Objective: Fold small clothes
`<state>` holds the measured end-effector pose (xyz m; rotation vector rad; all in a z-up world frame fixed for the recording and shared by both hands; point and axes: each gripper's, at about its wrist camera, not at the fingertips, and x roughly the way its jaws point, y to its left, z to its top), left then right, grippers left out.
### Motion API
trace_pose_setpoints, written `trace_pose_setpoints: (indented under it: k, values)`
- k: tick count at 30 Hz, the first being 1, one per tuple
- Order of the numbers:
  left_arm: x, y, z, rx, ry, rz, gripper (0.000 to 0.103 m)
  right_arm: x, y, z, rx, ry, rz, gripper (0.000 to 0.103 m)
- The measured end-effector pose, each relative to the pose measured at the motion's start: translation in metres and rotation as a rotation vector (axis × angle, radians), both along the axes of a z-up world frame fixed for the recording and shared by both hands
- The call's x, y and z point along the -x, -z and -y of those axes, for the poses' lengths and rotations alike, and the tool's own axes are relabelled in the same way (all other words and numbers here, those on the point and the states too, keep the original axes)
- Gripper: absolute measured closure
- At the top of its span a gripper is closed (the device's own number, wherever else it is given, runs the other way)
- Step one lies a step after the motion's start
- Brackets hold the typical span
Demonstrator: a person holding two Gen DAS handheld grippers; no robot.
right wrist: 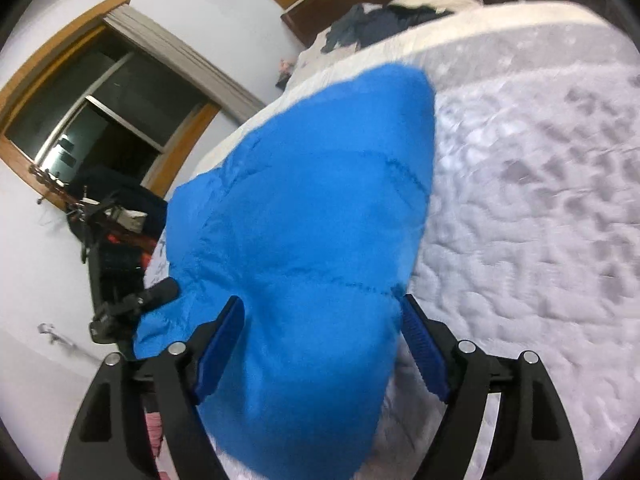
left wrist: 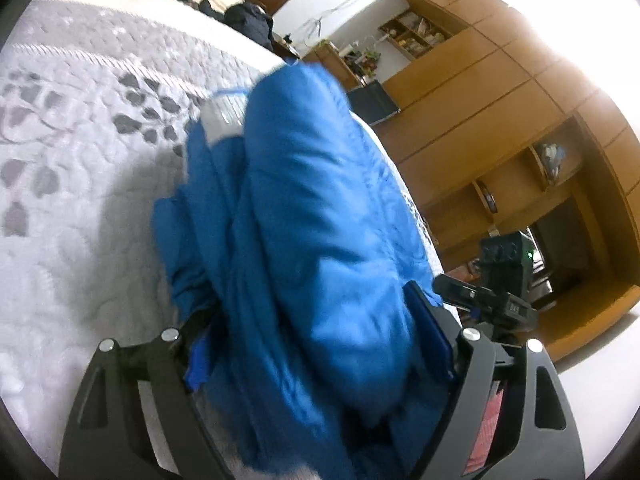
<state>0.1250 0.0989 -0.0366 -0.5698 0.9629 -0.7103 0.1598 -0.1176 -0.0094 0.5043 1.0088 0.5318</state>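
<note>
Left wrist view: left tongs [left wrist: 316, 344] clamped on a bunched blue fabric garment [left wrist: 304, 216] with a grey band, held above the grey-and-white quilted leaf-patterned bedspread [left wrist: 80, 152]. Right wrist view: right tongs [right wrist: 320, 344] stand apart, the same garment [right wrist: 304, 216] between the blue fingers [right wrist: 220, 344]; grip cannot be confirmed.

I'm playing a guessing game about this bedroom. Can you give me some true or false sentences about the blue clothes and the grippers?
1. The garment is blue. True.
2. It lies over a patterned bed cover. True.
3. The left hand-held gripper holds nothing. False: blue fabric sits between its fingers.
4. The garment is folded into a neat square. False: it is bunched up.
5. The right hand-held gripper also has blue fabric between its fingers. True.
</note>
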Motion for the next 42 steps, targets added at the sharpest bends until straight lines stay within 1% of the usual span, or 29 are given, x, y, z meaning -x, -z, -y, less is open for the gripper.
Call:
trace_pose_setpoints:
  k: [2, 3, 4, 5, 6, 9, 11, 12, 15, 18, 20, 23, 25, 28, 31, 34, 36, 37, 39, 41, 42]
  values:
    - [0.010, -0.012, -0.008, -0.033, -0.026, 0.024, 0.022, 0.015, -0.014, 0.005, 0.002, 0.015, 0.016, 0.023]
    - [0.017, -0.021, -0.012, -0.052, -0.043, 0.051, 0.022, 0.021, -0.020, 0.006, 0.013, 0.016, 0.024, 0.023]
    - [0.025, -0.034, -0.016, -0.073, -0.059, 0.088, 0.022, 0.029, -0.027, 0.004, 0.042, 0.015, 0.032, 0.023]
    - [0.030, -0.041, -0.017, -0.080, -0.065, 0.108, 0.021, 0.035, -0.034, -0.003, 0.064, 0.010, 0.041, 0.023]
    - [0.037, -0.052, -0.016, -0.089, -0.068, 0.136, 0.018, 0.041, -0.039, -0.008, 0.079, 0.002, 0.048, 0.023]
    - [0.054, -0.077, -0.001, -0.151, -0.056, 0.196, 0.015, 0.058, -0.049, -0.021, 0.123, -0.023, 0.070, 0.023]
    - [0.060, -0.082, 0.015, -0.212, -0.040, 0.198, 0.015, 0.065, -0.053, -0.033, 0.175, -0.027, 0.083, 0.023]
    - [0.060, -0.081, 0.021, -0.234, -0.033, 0.193, 0.015, 0.068, -0.052, -0.039, 0.208, -0.026, 0.088, 0.023]
    - [0.059, -0.066, 0.030, -0.303, -0.028, 0.146, 0.015, 0.070, -0.046, -0.054, 0.258, -0.029, 0.070, 0.023]
    - [0.062, -0.044, 0.025, -0.330, -0.032, 0.093, 0.015, 0.069, -0.030, -0.060, 0.292, -0.026, 0.025, 0.023]
    - [0.059, -0.033, 0.022, -0.330, -0.023, 0.063, 0.014, 0.068, -0.021, -0.062, 0.324, -0.008, 0.014, 0.023]
    - [0.056, -0.017, 0.017, -0.317, -0.017, 0.022, 0.013, 0.067, -0.013, -0.064, 0.338, 0.006, 0.005, 0.021]
    - [0.055, -0.012, 0.017, -0.319, -0.017, 0.014, 0.012, 0.068, -0.008, -0.068, 0.367, 0.012, 0.007, 0.020]
    - [0.054, -0.004, 0.018, -0.329, -0.014, 0.022, 0.012, 0.069, -0.006, -0.069, 0.383, 0.016, 0.007, 0.020]
    - [0.052, 0.004, 0.014, -0.305, -0.018, 0.003, 0.012, 0.068, -0.004, -0.068, 0.379, 0.020, 0.002, 0.019]
    - [0.053, 0.003, 0.009, -0.288, -0.032, -0.005, 0.012, 0.070, -0.008, -0.065, 0.360, 0.025, 0.007, 0.019]
    - [0.058, -0.005, 0.006, -0.290, -0.055, 0.004, 0.012, 0.075, -0.014, -0.062, 0.346, 0.033, 0.011, 0.018]
    - [0.063, -0.012, 0.006, -0.304, -0.068, 0.019, 0.013, 0.079, -0.017, -0.061, 0.352, 0.042, 0.013, 0.012]
    - [0.072, -0.023, 0.008, -0.348, -0.093, 0.047, 0.012, 0.085, -0.024, -0.061, 0.397, 0.067, 0.023, 0.004]
    - [0.082, -0.031, 0.011, -0.398, -0.116, 0.064, 0.011, 0.095, -0.031, -0.064, 0.456, 0.095, 0.045, 0.004]
    - [0.087, -0.033, 0.012, -0.405, -0.123, 0.068, 0.011, 0.099, -0.033, -0.066, 0.475, 0.102, 0.052, 0.004]
